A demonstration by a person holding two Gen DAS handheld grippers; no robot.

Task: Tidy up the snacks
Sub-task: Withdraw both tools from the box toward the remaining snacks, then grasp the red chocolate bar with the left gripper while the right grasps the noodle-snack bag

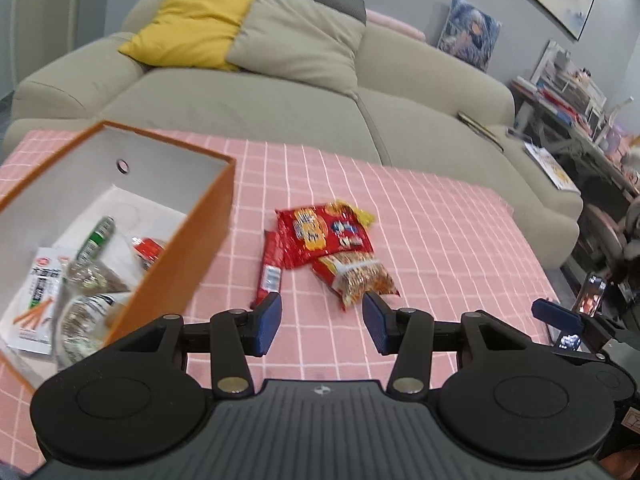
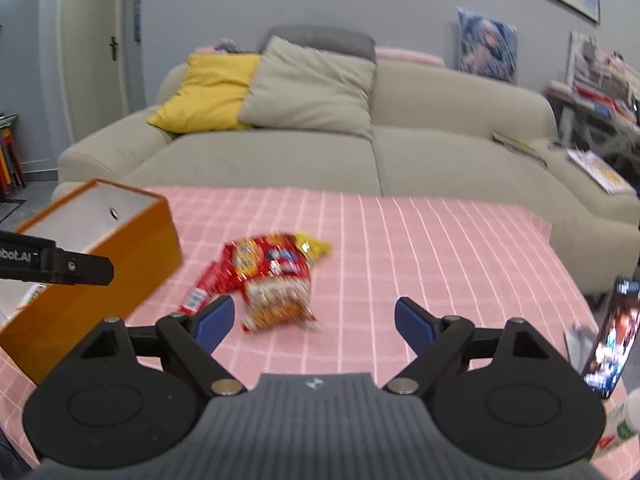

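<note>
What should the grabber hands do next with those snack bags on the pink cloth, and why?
Probably lower the right gripper onto the clear crinkly packet of orange snacks. It lies nearest, just ahead of the wide-open, empty jaws, atop the loose pile on the pink checked tablecloth. The orange cardboard box beside it already holds other snacks.

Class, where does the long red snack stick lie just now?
In the left wrist view the red stick lies on the pink cloth, right of the orange box, its far end tucked beside the big red bag.
</note>
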